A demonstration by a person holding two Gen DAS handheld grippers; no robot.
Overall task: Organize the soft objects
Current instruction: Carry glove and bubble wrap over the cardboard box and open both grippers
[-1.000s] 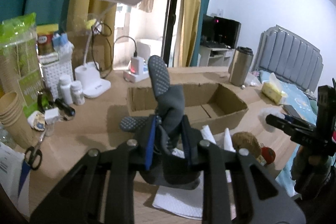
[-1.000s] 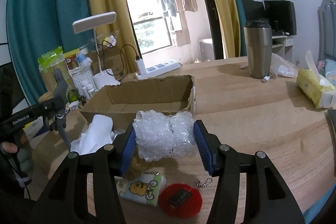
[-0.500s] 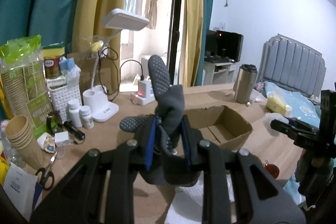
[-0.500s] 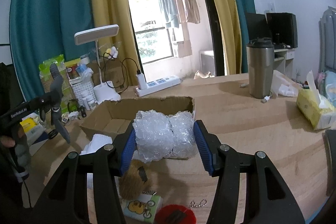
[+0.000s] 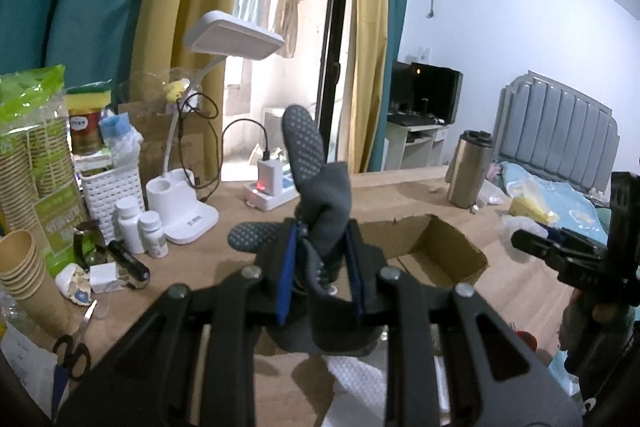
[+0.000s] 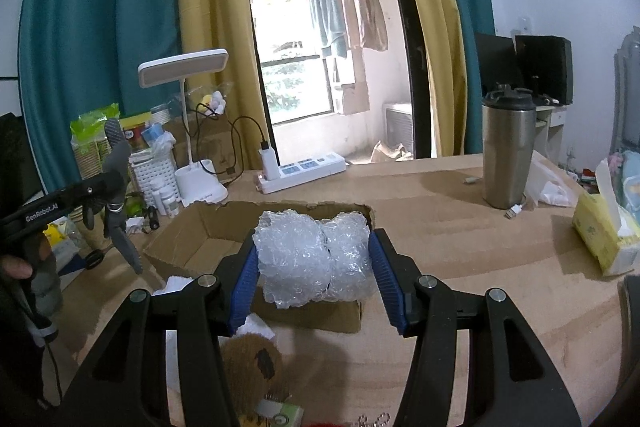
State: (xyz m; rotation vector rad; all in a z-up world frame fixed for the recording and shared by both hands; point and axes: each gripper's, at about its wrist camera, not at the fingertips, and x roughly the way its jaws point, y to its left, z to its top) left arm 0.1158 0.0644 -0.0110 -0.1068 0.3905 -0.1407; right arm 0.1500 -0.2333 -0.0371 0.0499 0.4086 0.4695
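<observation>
Ideally, with the left claw (image 5: 320, 263) clamped on the grey glove (image 5: 320, 203) and the right claw (image 6: 313, 267) clamped on the bubble wrap (image 6: 312, 259), both above the tabletop (image 6: 460, 247), each should release only once over the cardboard box (image 6: 192, 239)

"GenRobot.AI" stands on the left hand-held gripper (image 6: 114, 205).

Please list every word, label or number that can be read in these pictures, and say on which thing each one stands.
"GenRobot.AI": white letters on the black arm of the left gripper, seen from the right wrist.
Green cup package: printing too blurred to read.
Red can: label too blurred to read.
White bottles: labels too small to read.
Lamp base: small mark, unreadable.
</observation>
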